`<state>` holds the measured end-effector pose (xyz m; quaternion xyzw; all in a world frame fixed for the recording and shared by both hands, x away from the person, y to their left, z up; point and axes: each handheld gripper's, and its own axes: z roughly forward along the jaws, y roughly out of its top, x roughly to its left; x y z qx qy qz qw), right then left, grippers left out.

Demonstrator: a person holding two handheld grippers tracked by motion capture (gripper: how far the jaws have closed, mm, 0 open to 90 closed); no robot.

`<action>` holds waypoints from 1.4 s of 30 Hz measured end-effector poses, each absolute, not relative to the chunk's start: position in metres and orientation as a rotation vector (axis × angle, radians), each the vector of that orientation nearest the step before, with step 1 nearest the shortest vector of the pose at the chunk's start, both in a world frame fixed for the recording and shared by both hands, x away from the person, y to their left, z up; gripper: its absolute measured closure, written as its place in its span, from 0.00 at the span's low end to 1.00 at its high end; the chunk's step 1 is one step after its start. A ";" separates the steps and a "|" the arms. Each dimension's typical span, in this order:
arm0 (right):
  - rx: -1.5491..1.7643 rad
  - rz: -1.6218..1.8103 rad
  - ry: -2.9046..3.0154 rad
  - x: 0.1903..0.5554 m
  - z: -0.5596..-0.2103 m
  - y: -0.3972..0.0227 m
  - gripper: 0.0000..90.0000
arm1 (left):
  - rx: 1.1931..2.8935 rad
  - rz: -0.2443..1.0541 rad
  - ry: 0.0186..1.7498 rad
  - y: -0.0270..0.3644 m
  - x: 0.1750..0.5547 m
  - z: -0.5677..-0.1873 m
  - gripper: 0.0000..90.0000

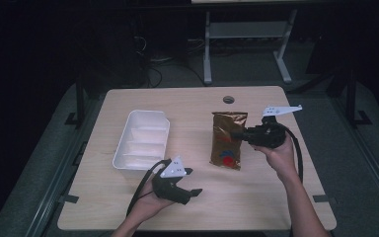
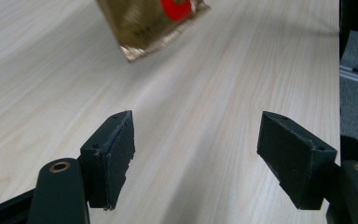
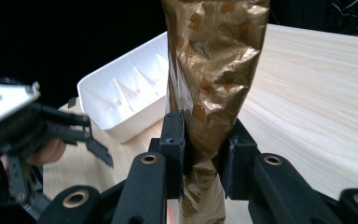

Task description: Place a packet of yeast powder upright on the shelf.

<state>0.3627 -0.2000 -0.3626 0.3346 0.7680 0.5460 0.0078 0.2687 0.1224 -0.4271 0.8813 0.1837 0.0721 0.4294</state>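
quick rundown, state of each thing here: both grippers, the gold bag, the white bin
right gripper: shut on the gold snack bag, pinching its edge
left gripper: open, jaws wide apart, holding nothing, above the table
gold snack bag: sealed and crinkled, gripped by the right gripper
white bin: upright, empty, ridged floor bare
wooden table: bin and bag both on it

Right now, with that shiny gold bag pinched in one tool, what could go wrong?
The right tool pinches the gold bag on a thin, crinkled part of the foil, so the bag might slip out or tear if lifted.

The bag hangs long beyond the jaws; swung toward the white tray, its free end could catch the rim.

The left tool is open above the table, so nothing supports the bag's other end.
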 end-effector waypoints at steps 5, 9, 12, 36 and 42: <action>1.045 1.718 2.399 0.367 -0.361 -0.187 0.82 | 2.203 0.175 0.453 0.124 0.262 -0.436 0.28; 1.064 1.728 2.403 0.373 -0.362 -0.177 0.82 | 2.196 0.154 0.437 0.125 0.255 -0.444 0.28; 1.072 1.736 2.409 0.378 -0.363 -0.170 0.82 | 2.207 0.162 0.413 0.125 0.253 -0.445 0.27; 1.022 1.793 2.430 0.407 -0.343 -0.109 0.82 | 2.232 0.150 0.378 0.133 0.253 -0.452 0.24; 1.012 1.775 2.444 0.411 -0.341 -0.100 0.82 | 2.243 0.148 0.380 0.133 0.252 -0.454 0.22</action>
